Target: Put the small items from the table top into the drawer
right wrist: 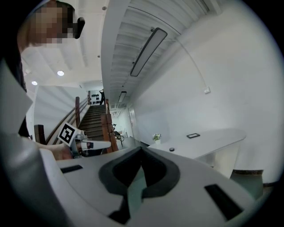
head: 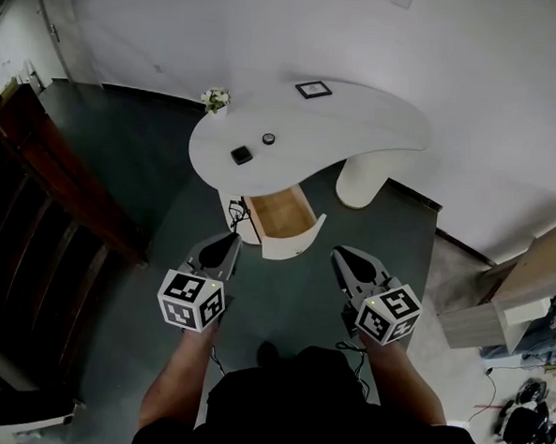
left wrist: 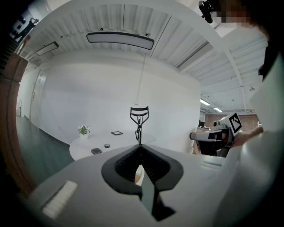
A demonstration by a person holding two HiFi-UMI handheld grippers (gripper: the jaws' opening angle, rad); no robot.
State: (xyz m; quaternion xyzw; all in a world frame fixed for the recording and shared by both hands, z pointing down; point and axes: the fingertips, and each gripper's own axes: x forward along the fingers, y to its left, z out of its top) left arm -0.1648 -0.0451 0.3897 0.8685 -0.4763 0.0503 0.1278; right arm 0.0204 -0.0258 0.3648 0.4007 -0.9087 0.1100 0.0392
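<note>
My left gripper (left wrist: 140,145) is shut on the handle of a black eyelash curler (left wrist: 139,117), which stands upright above the jaws. My right gripper (right wrist: 141,147) is shut with nothing in it. Both grippers (head: 228,242) (head: 341,259) hang over the dark floor, short of the white curved table (head: 359,127). The table's wood-lined drawer (head: 280,215) is pulled open toward me. On the top lie a black square item (head: 242,154) and a small round item (head: 268,139).
A small framed picture (head: 313,89) and a potted plant (head: 215,98) also stand on the table. A dark wooden staircase (head: 36,183) runs along the left. Cardboard boxes (head: 528,279) and cables lie at the right. A white pedestal (head: 360,179) carries the table's right side.
</note>
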